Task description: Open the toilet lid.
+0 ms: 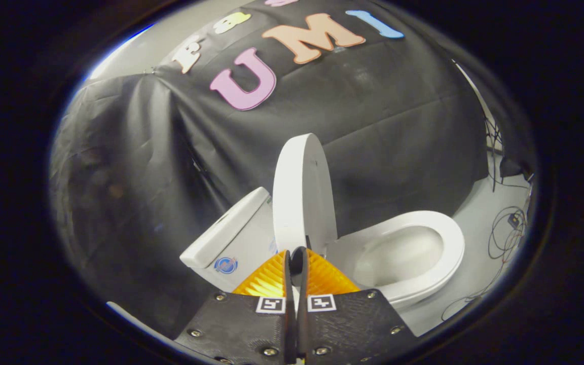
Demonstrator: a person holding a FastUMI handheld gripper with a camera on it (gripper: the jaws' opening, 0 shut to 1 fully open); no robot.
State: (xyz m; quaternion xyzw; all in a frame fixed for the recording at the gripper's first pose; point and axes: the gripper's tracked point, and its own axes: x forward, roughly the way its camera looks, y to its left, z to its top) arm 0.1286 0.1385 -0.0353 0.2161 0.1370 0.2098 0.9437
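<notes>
The white toilet lid (pixel 302 192) stands raised, nearly upright, leaning back toward the tank (pixel 236 243). To its right, the seat ring (pixel 446 243) lies flat on the bowl (pixel 398 258), which is uncovered. My gripper (pixel 297 252) is shut, its two fingers pressed together with only a thin slit between them. The tips sit right at the lid's lower edge, near the hinge. Nothing shows between the fingers, and I cannot tell whether the tips touch the lid.
The tank lid (pixel 221 230) slants away to the left of the fingers. Black cloth walls close in behind and to the left. Loose cables (pixel 507 228) lie on the pale floor (pixel 474 274) to the right of the bowl.
</notes>
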